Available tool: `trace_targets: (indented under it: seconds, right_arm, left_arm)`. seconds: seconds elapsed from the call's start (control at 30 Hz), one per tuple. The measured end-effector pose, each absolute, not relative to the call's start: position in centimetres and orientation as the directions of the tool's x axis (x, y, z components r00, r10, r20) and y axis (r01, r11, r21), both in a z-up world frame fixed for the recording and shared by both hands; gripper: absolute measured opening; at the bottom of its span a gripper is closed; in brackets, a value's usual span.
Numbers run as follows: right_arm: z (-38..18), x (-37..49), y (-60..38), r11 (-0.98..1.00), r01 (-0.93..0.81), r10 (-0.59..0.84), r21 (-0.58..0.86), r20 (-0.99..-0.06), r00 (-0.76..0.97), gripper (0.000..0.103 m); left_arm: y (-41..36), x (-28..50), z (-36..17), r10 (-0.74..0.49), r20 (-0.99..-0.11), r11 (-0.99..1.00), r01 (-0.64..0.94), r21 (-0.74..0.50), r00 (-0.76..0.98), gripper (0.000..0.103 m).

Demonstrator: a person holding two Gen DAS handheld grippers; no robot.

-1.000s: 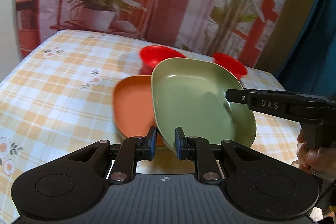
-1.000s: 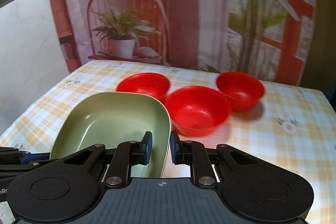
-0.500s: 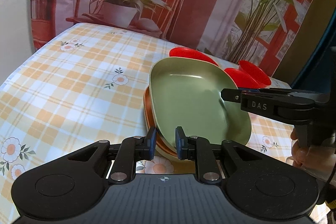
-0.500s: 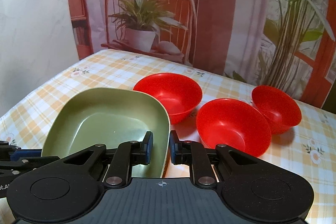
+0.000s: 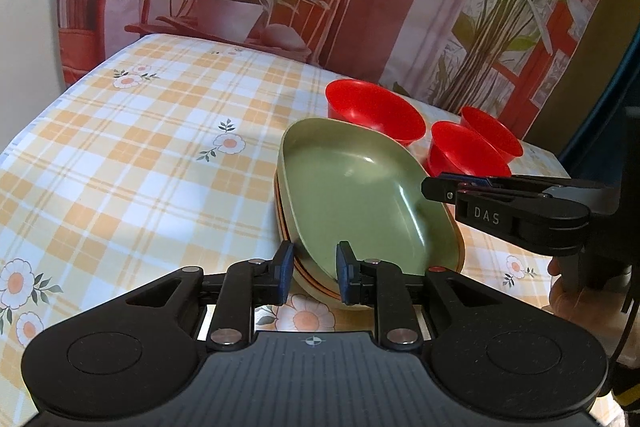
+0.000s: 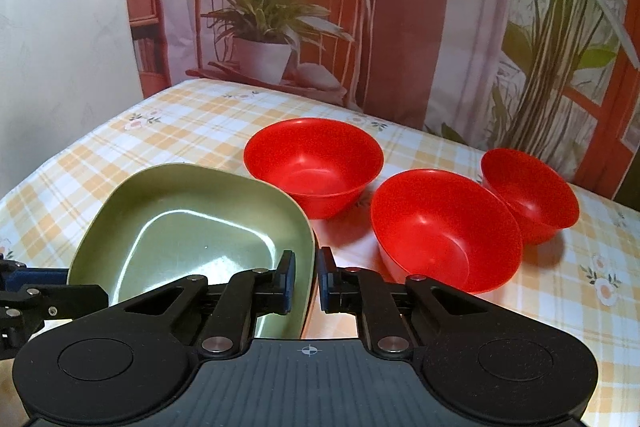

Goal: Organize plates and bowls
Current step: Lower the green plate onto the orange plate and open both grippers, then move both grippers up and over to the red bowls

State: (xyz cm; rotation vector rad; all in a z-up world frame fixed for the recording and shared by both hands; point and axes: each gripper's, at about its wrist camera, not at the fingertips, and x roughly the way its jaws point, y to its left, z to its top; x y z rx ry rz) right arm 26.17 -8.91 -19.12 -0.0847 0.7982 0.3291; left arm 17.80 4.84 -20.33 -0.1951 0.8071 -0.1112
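So the left hand-held gripper (image 5: 311, 267) has its fingers apart around the near rim of the green plate (image 5: 352, 195), which sits on the orange plate (image 5: 285, 227) mid-desk. The right hand-held gripper (image 6: 306, 277) looks clamped on the far rim, hard to say. Plate stacking's basically done; next up is letting go and nesting the three red bowls (image 6: 314, 163).

Green plate (image 5: 356, 195) stacked on an orange plate (image 5: 286, 239), three red bowls (image 6: 314, 163) beyond.

The plate stack sits between both tongs' tips, orange rim peeking underneath; upright, empty bowls cluster just past it, right of the left tongs.
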Motion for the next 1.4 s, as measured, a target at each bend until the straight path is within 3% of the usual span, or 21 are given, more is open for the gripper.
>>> trace_targets:
  seconds: [1.13, 1.3, 1.37, 1.4]
  right_arm:
    - [-19.5, 25.7, -9.3, 0.953, -0.297, 0.238, 0.054, -0.74, 0.629, 0.012]
    - [-18.7, 25.2, -10.2, 0.953, -0.28, 0.271, 0.111, -0.721, 0.637, 0.025]
    - [-18.2, 25.0, -10.6, 0.951, -0.279, 0.285, 0.13, -0.715, 0.638, 0.033]
    - [-17.9, 24.9, -10.9, 0.951, -0.278, 0.29, 0.136, -0.709, 0.643, 0.044]
  left_arm:
    - [7.4, 19.5, -20.1, -0.134, -0.695, 0.96, -0.081, -0.267, 0.706, 0.027]
    - [7.0, 19.4, -18.8, -0.113, -0.676, 0.969, -0.07, -0.237, 0.728, 0.028]
    - [6.8, 19.3, -18.2, -0.107, -0.665, 0.971, -0.066, -0.23, 0.739, 0.035]
    - [6.6, 19.4, -17.9, -0.112, -0.658, 0.971, -0.06, -0.232, 0.745, 0.043]
